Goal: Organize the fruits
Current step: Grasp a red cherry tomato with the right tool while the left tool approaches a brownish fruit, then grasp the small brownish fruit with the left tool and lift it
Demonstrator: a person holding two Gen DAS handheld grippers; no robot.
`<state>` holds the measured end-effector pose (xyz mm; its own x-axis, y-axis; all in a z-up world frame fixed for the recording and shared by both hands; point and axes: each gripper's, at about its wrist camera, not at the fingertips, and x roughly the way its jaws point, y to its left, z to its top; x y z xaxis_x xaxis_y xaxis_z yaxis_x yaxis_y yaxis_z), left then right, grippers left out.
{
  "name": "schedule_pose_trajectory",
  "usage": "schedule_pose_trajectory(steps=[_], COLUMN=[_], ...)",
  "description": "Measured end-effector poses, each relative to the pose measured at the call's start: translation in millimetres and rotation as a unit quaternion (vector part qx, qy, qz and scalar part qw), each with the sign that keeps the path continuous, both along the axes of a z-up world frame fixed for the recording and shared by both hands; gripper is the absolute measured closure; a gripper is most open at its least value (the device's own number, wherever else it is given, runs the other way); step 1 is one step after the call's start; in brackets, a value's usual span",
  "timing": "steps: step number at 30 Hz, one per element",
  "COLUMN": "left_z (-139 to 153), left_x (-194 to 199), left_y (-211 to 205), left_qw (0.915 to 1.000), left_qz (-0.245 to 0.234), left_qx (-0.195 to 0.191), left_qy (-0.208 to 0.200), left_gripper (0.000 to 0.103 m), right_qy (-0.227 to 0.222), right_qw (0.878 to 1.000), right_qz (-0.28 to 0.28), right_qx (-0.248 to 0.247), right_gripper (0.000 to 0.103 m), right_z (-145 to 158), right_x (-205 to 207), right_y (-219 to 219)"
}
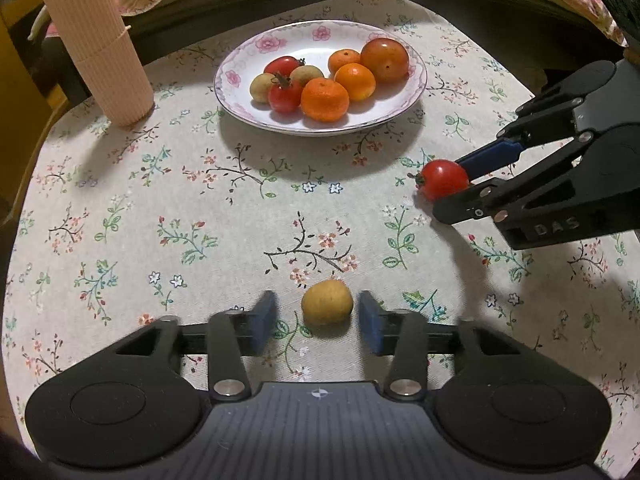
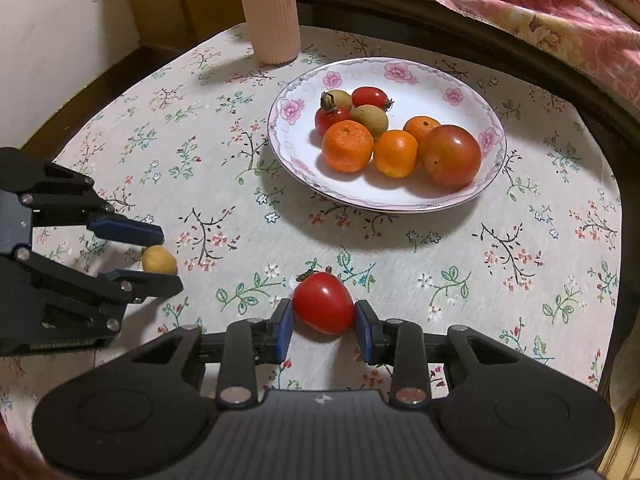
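Left tongs (image 1: pixel 317 322) are spread around a longan (image 1: pixel 327 301), untouched; right tongs (image 2: pixel 324 330) are closed on a tomato (image 2: pixel 323 303), lower centre.

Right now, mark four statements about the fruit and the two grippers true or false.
1. Three oranges lie on the plate. True.
2. The yellow-brown fruit is clamped by the left gripper. False: it sits on the tablecloth between open fingers, a gap on each side.
3. The tomato between the right gripper fingers is off the plate. True.
4. The ribbed pink cylinder lies on its side. False: it stands upright.
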<state>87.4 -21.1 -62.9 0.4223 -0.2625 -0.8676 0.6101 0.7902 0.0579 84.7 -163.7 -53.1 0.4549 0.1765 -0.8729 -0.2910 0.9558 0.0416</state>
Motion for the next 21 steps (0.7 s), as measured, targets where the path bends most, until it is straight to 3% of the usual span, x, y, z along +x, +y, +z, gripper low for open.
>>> schedule_pose_trajectory(steps=[19, 21], left_z=[-4, -3], left_x=[-3, -4], left_y=[-9, -9], left_qw=[0.9999, 0.9999], left_qz=[-0.007, -0.007], left_qx=[-0.011, -0.011], left_qy=[0.006, 0.006], left_gripper=[0.034, 0.037], right_qy=[-0.009, -0.011], right_qw=[1.0, 1.0], right_qz=[0.011, 0.013], right_qx=[0.012, 0.008], right_gripper=[0.066, 0.066], right_z=[2, 0], right_x=[1, 1], right_y=[0, 1])
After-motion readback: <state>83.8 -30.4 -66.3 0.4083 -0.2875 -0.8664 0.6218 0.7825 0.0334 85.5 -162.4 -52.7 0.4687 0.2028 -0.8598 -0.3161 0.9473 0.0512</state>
